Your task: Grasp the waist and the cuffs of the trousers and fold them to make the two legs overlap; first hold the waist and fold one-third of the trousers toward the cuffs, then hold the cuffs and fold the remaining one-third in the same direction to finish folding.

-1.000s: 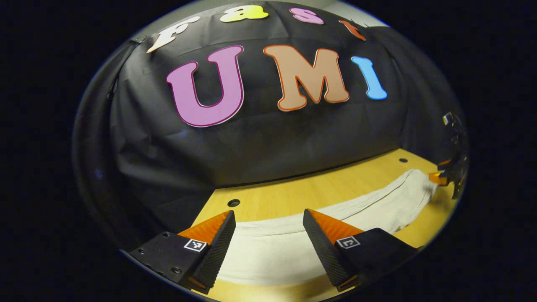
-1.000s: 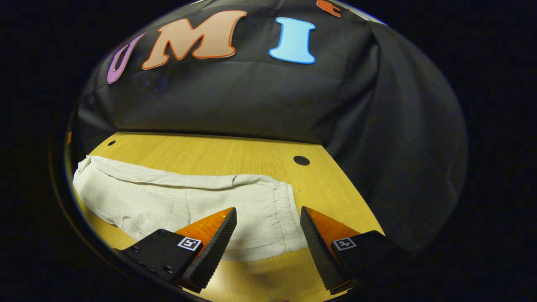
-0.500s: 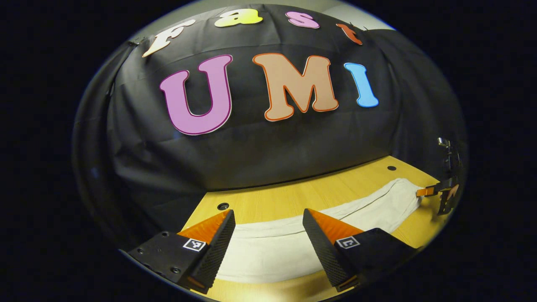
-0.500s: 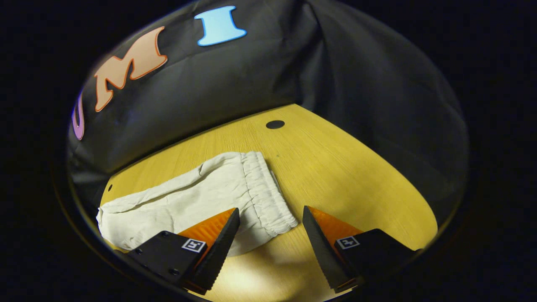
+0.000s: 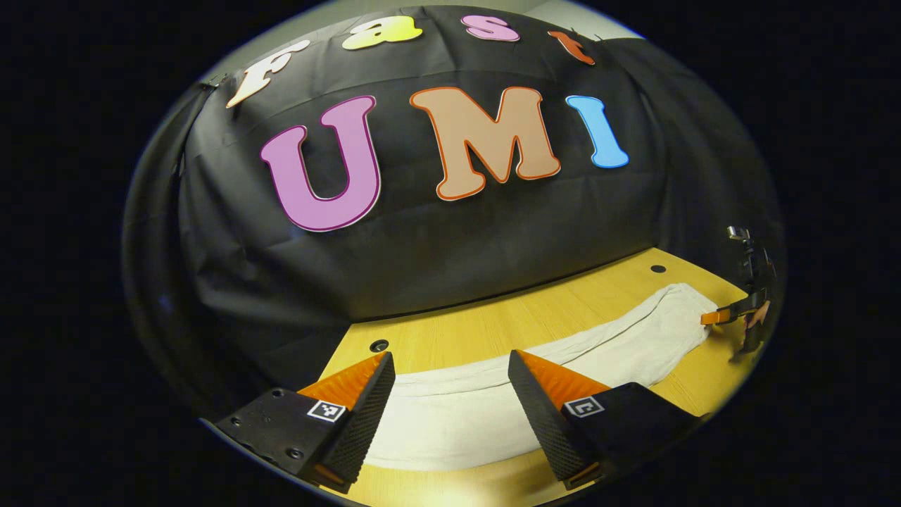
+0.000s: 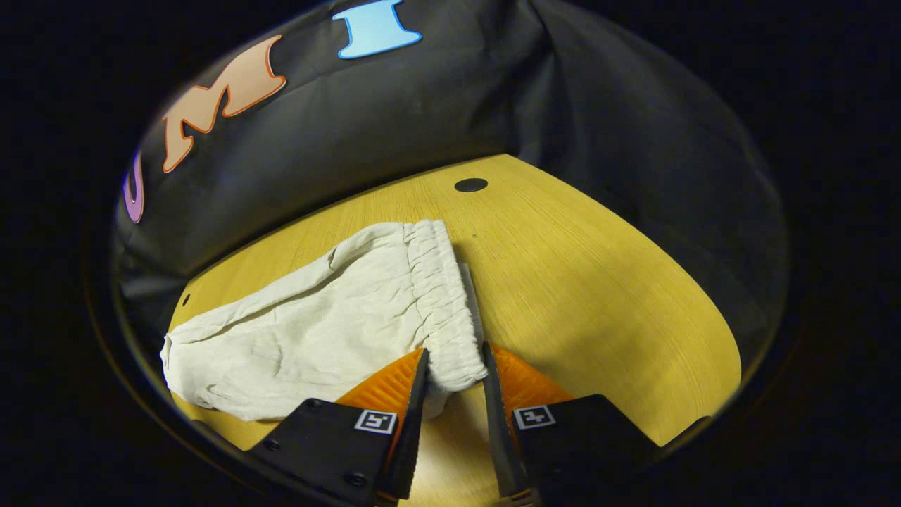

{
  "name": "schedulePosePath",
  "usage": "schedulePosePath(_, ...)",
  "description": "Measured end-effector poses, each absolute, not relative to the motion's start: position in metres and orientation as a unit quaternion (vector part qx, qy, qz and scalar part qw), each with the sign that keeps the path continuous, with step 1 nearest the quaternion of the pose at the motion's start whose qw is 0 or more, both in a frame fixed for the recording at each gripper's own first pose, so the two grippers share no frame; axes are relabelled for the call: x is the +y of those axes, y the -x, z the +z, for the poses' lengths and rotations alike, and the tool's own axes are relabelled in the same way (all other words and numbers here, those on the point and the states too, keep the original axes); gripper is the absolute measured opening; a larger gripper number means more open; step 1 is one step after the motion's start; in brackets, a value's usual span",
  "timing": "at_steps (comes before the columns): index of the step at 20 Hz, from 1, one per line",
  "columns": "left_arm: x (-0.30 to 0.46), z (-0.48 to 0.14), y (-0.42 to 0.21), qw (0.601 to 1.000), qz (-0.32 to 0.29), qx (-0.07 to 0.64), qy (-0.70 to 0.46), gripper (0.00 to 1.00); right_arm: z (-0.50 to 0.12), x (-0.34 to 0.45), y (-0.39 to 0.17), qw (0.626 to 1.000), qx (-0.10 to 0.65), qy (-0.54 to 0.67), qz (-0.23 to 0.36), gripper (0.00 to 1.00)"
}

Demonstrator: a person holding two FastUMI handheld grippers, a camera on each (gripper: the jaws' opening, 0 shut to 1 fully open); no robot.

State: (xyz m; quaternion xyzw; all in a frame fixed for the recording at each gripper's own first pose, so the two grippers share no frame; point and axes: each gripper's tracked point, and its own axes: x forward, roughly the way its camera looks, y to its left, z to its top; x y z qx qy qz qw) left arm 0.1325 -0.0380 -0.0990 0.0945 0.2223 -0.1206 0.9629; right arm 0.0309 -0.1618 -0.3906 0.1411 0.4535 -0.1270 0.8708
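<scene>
- The pale cream, crinkled cotton-like trousers lay flat along the yellow wooden tabletop, the elasticated gathered waistband at one end and the cuff end at the other.
- The right gripper had its fingers drawn narrow about the near corner of the waistband; whether both pressed on the cloth could not be told.
- The left gripper hung with its fingers wide apart over the cuff end, holding nothing.
- In the left gripper view, the right gripper appeared far off at the waist end.
- Judged from its wrinkles, the fabric was probably light, soft and limp; it would likely sag between holds.
- The thick gathered waistband and the hemmed cuffs seemed the firmest places to grip.
</scene>
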Motion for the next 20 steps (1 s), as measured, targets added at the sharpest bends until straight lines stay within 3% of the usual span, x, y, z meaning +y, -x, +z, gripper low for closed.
schedulePosePath(1, -0.04, -0.1, -0.13, 0.962, -0.12, 0.226, -0.092, 0.96, -0.393, -0.16, -0.03, 0.864, 0.462, -0.158, -0.125, 0.36)
schedulePosePath(2, -0.041, -0.1, -0.129, 0.962, -0.12, 0.226, -0.091, 0.96, -0.387, -0.162, -0.033, 0.865, 0.453, -0.17, -0.134, 0.36)
schedulePosePath(3, -0.042, -0.099, -0.128, 0.963, -0.118, 0.226, -0.09, 0.96, -0.388, -0.164, -0.035, 0.865, 0.451, -0.173, -0.136, 0.17)
schedulePosePath(9, -0.044, -0.09, -0.114, 0.967, -0.103, 0.219, -0.081, 0.96, -0.363, -0.189, -0.03, 0.871, 0.445, -0.15, -0.143, 0.16)
schedulePosePath(10, -0.045, -0.087, -0.112, 0.968, -0.099, 0.218, -0.078, 1.0, -0.359, -0.19, -0.029, 0.872, 0.442, -0.148, -0.151, 0.16)
schedulePosePath(14, -0.046, -0.086, -0.098, 0.97, -0.079, 0.217, -0.069, 0.96, -0.351, -0.19, -0.031, 0.868, 0.437, -0.156, -0.176, 0.16)
schedulePosePath(20, -0.046, -0.086, -0.091, 0.972, -0.066, 0.219, -0.049, 0.96, -0.311, -0.18, -0.049, 0.885, 0.413, -0.146, -0.155, 0.15)
